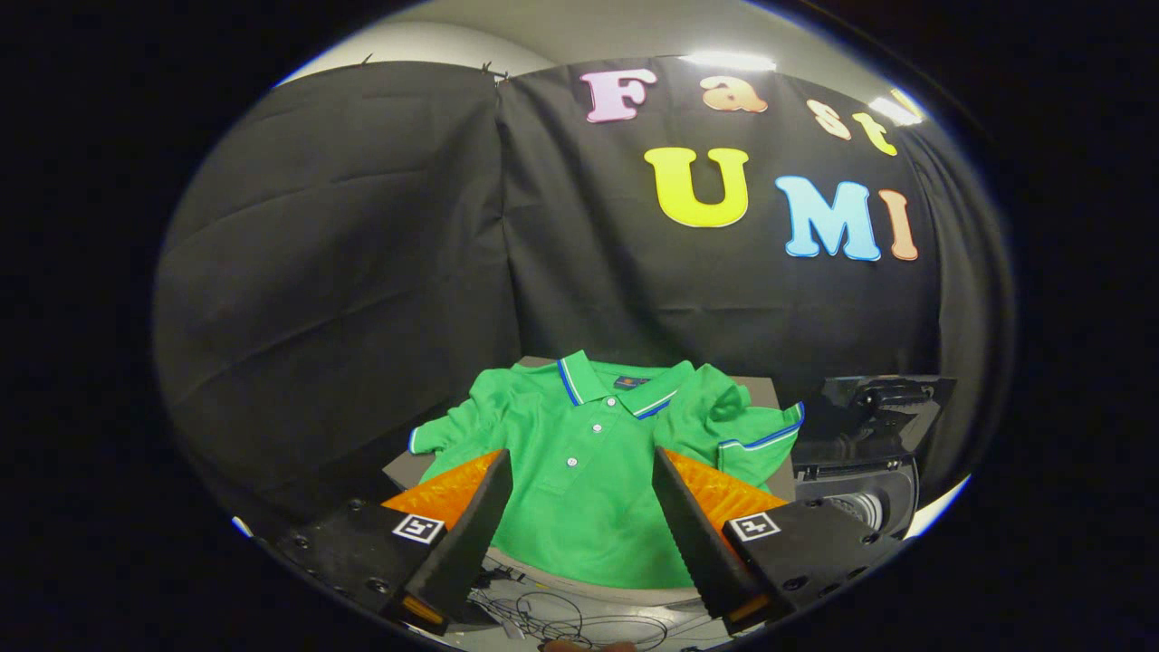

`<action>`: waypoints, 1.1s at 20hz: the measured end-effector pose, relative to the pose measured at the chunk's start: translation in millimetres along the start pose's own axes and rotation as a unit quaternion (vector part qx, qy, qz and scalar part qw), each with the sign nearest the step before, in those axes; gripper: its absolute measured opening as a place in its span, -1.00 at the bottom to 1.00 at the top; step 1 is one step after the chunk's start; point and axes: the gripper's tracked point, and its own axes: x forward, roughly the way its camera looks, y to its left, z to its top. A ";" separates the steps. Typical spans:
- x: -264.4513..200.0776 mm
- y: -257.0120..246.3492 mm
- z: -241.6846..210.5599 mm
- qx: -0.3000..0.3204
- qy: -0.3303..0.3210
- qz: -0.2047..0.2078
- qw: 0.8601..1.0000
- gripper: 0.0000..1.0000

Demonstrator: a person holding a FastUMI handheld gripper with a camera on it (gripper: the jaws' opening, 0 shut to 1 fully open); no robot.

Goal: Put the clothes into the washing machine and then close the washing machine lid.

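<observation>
A green polo shirt (pixel 579 471) with blue-and-white trim on collar and sleeves lies spread flat on a small grey table (pixel 762 391), collar toward the black wall. My gripper (pixel 579 466) hovers above the shirt's lower half, open wide, with the button placket showing between the two fingers (pixel 471 525). Neither finger touches the cloth as far as I can tell. To the right of the table stands a dark washing machine (pixel 869 453) with its lid raised and a drum opening (pixel 860 507) showing below the lid.
Black cloth walls close in the space behind and to the left of the table. Loose cables (pixel 552 616) lie on the pale floor below the table's near edge. A fingertip (pixel 579 646) of the person shows under the gripper.
</observation>
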 end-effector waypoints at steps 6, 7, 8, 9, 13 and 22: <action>58.8 0.8 -2.3 0.026 0.040 -0.017 0.999 0.96; 66.7 -0.4 -1.5 0.028 0.045 -0.023 0.998 0.96; 74.8 -1.2 -3.8 0.029 0.052 -0.028 0.998 0.96; 81.8 -2.2 -4.7 0.029 0.060 -0.034 0.997 0.96; 100.9 -6.0 -9.5 0.029 0.087 -0.047 0.995 0.96; 113.9 -15.0 -21.7 -0.020 0.112 -0.077 0.991 0.93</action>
